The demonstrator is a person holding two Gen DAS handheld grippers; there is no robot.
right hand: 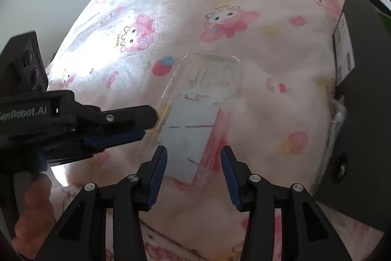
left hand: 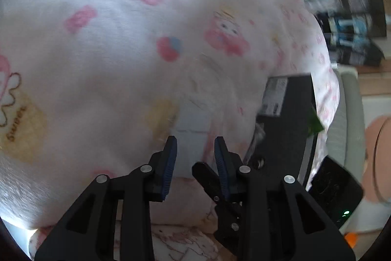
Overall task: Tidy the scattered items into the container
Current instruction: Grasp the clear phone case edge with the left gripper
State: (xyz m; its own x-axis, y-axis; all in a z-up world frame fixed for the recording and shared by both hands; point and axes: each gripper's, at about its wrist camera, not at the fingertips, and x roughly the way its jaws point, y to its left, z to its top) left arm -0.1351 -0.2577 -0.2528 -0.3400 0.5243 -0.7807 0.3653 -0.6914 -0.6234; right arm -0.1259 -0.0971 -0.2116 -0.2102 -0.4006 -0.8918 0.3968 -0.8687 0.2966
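Note:
A clear phone case (right hand: 207, 80) with a pale blue paper sheet inside lies flat on a pink cartoon-print blanket (right hand: 244, 23). My right gripper (right hand: 194, 158) hovers open over the case's near end, one finger on each side, and its pads do not press on it. My left gripper (right hand: 144, 125) comes in from the left, open, with its fingertips at the case's long left edge. In the left wrist view the case (left hand: 193, 119) is blurred and shows between and ahead of the left gripper (left hand: 195, 146). A black box (right hand: 364, 94) stands at the right.
The black box (left hand: 288, 129) carries a white label (left hand: 276, 97), with a crinkled clear plastic wrapper (right hand: 338, 121) against its side. A hand (right hand: 31, 207) holds the left gripper's handle. Beyond the bed edge are a pale chair back (left hand: 347, 114) and dark shelves (left hand: 352, 28).

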